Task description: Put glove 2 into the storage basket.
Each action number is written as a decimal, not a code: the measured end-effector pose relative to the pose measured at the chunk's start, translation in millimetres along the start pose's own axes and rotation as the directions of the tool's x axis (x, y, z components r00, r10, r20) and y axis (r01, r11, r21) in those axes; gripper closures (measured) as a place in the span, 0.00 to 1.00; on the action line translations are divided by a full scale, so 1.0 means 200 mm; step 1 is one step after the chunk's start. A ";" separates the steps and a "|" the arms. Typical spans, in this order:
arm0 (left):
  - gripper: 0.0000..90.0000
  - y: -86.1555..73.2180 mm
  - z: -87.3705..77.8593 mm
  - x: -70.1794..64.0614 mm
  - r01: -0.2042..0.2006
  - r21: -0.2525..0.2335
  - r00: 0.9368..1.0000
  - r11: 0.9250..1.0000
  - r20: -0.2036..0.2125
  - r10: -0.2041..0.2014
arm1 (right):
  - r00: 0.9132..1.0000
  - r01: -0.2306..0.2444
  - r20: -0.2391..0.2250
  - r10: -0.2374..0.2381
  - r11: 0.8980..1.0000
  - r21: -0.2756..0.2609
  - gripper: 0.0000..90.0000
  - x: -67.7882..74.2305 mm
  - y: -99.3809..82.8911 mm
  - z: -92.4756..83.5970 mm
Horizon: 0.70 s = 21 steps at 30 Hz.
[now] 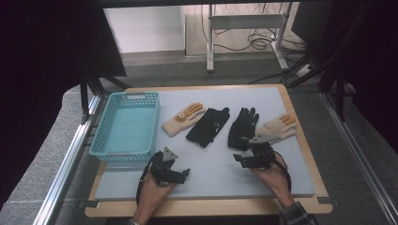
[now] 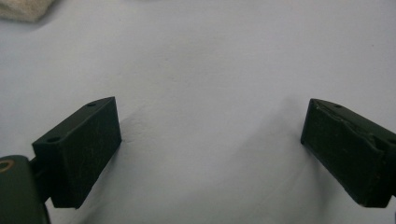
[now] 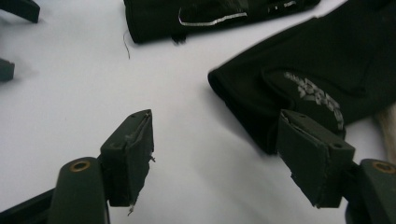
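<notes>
Four gloves lie in a row across the pale mat: a cream glove with orange fingers (image 1: 183,118), a black glove (image 1: 208,125), a second black glove (image 1: 241,127) and another cream glove (image 1: 279,126). My right gripper (image 1: 245,158) hovers just in front of the second black glove's cuff. In the right gripper view its jaws (image 3: 215,126) stand open, with the printed cuff (image 3: 303,79) lying just ahead of the right-hand jaw and untouched. My left gripper (image 1: 174,172) rests near the front left, open (image 2: 210,121) over bare mat.
A turquoise plastic basket (image 1: 126,126) stands at the mat's left side. The mat lies on a wooden board (image 1: 211,206) with metal rails either side. A corner of the cream glove (image 2: 23,9) shows in the left gripper view.
</notes>
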<state>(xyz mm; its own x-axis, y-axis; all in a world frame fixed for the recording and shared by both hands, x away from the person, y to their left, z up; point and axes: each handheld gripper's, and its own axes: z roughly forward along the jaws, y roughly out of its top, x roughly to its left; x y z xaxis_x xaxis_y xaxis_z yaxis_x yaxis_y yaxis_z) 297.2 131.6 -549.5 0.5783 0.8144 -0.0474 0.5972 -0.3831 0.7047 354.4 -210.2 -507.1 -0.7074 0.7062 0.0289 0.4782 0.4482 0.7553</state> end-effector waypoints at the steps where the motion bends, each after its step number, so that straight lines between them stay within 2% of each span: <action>1: 0.06 0.00 0.00 0.00 0.000 0.000 1.000 1.000 0.000 0.000 | 1.000 0.002 -0.001 -0.002 1.000 -0.002 0.32 0.00 0.01 0.01; 6: 0.06 0.00 0.00 0.00 0.000 0.000 1.000 1.000 0.000 0.000 | 1.000 -0.001 -0.026 0.001 1.000 -0.013 0.38 0.00 0.08 0.04; 11: 0.06 0.00 0.00 0.00 0.000 0.002 1.000 1.000 0.000 0.000 | 0.999 -0.025 -0.044 0.024 1.000 -0.019 0.44 -0.02 0.14 0.10; 20: 0.06 0.00 0.00 0.00 0.001 0.000 1.000 1.000 0.001 -0.001 | 1.000 -0.014 -0.028 0.014 1.000 -0.007 0.47 -0.03 0.28 0.23; 21: 0.06 0.00 0.00 0.00 0.001 0.000 1.000 1.000 0.001 -0.001 | 1.000 -0.011 -0.014 0.010 1.000 -0.004 0.46 -0.03 0.32 0.27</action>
<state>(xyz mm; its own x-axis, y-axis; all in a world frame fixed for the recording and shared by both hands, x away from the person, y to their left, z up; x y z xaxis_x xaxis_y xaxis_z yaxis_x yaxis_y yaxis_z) 297.3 131.8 -549.5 0.5785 0.8142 -0.0484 0.5975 -0.3827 0.7047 417.2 -155.6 -494.0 -0.7098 0.7029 0.0462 0.4835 0.4385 0.7576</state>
